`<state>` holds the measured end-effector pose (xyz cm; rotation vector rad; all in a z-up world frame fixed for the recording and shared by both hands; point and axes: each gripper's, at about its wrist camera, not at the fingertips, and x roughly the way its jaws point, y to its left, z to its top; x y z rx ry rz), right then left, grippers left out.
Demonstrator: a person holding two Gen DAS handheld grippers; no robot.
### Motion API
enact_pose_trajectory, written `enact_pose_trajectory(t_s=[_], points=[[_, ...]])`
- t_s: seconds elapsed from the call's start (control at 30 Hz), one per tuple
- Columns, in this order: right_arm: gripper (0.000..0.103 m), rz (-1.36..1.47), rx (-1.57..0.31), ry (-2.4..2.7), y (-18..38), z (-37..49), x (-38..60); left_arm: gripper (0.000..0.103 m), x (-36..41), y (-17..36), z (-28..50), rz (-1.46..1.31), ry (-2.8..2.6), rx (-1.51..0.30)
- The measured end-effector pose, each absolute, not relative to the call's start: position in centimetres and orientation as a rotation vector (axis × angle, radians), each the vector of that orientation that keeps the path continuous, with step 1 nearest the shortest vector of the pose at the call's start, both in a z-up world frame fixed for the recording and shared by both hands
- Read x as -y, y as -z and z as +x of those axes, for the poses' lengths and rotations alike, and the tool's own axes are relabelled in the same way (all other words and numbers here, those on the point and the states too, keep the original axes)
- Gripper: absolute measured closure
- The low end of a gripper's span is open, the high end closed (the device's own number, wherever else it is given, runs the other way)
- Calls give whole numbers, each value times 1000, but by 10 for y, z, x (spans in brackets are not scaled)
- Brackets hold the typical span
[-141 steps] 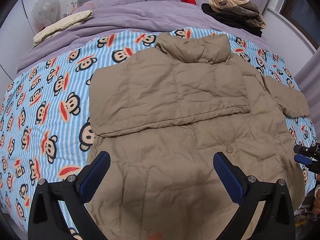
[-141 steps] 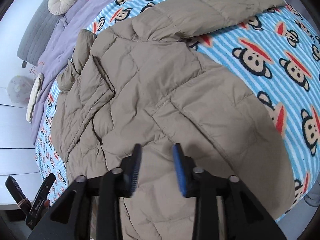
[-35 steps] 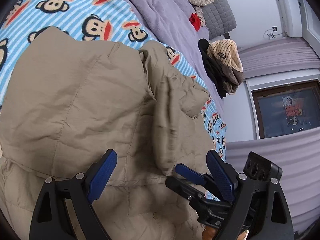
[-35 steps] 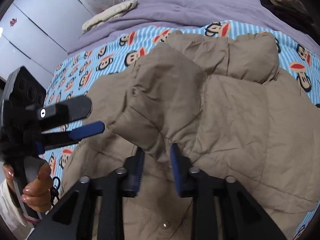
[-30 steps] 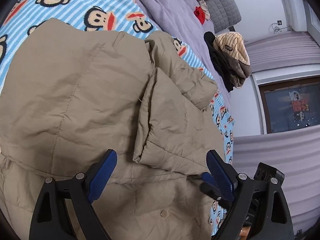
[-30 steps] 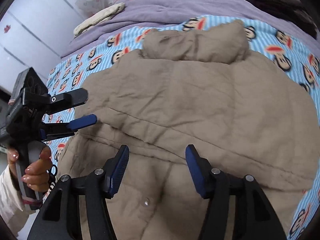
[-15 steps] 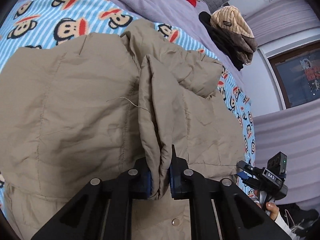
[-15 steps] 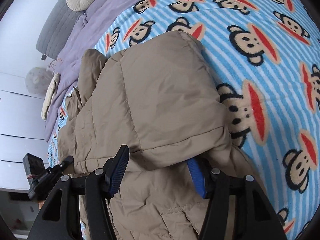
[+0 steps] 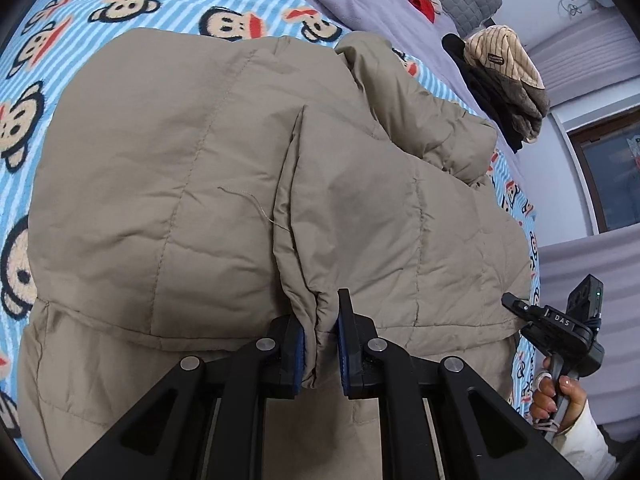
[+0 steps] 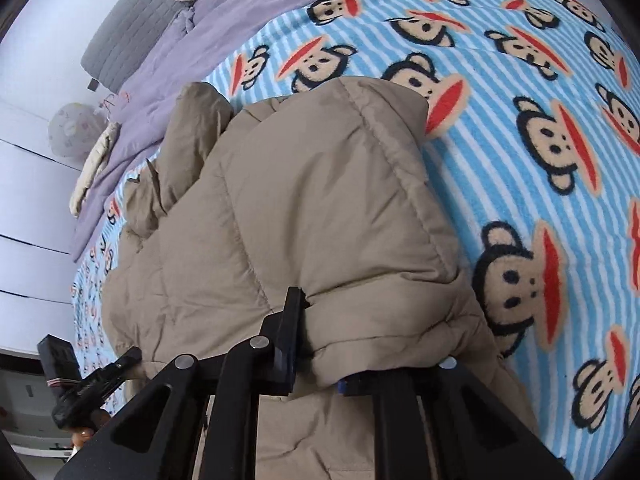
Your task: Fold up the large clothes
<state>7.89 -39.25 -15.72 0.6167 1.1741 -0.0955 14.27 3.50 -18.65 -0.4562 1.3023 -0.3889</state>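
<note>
Since the earlier frames, both sleeves of the tan quilted puffer jacket (image 9: 168, 184) on the monkey-print blanket (image 10: 520, 80) have been folded in; left gripper (image 9: 320, 334) is pinched on a cuff, right gripper (image 10: 316, 344) around a sleeve fold, grip uncertain. Body folds remain.

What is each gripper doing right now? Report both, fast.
Left gripper: closed on a fold of the tan quilted puffer jacket.
Right gripper: closed on the same jacket's folded edge.
</note>
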Motion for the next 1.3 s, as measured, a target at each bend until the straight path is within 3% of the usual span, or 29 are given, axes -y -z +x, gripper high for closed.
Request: enact_pose_trajectory(t_s=[0.27,0.3,0.37,0.43,0.67,0.9,0.93,0.97,1.0,1.07,1.3], points=[[85,637,-1194,67,161,71,399,88,-59,134,130,-329,330,-1219],[80,634,-1205,68,159,71,398,88,-58,128,130,-321,340,-1212],[40,621,-1229,46,150,62,396,88,-52,120,134,-307,373,-1204],[34,592,-1234,-29,136,50,392,88,-40,119,140,-297,410,-1206],[34,575,-1030,32,88,38,428,88,4,148,168,-185,342,-1239],[34,1104,-1022,112,167,74,511,88,-5,175,178,-226,288,-1278],[42,1170,-1025,56,177,82,510,88,-5,178,179,-222,284,-1280],[72,1191,-1020,8,180,90,506,88,-5,179,181,-214,275,-1280],[77,1143,-1032,-6,179,100,500,88,-4,181,183,-208,270,-1279],[82,1004,-1061,22,176,116,493,88,-2,186,187,-201,268,-1276],[83,848,-1096,135,198,129,497,88,14,197,194,-155,283,-1270]])
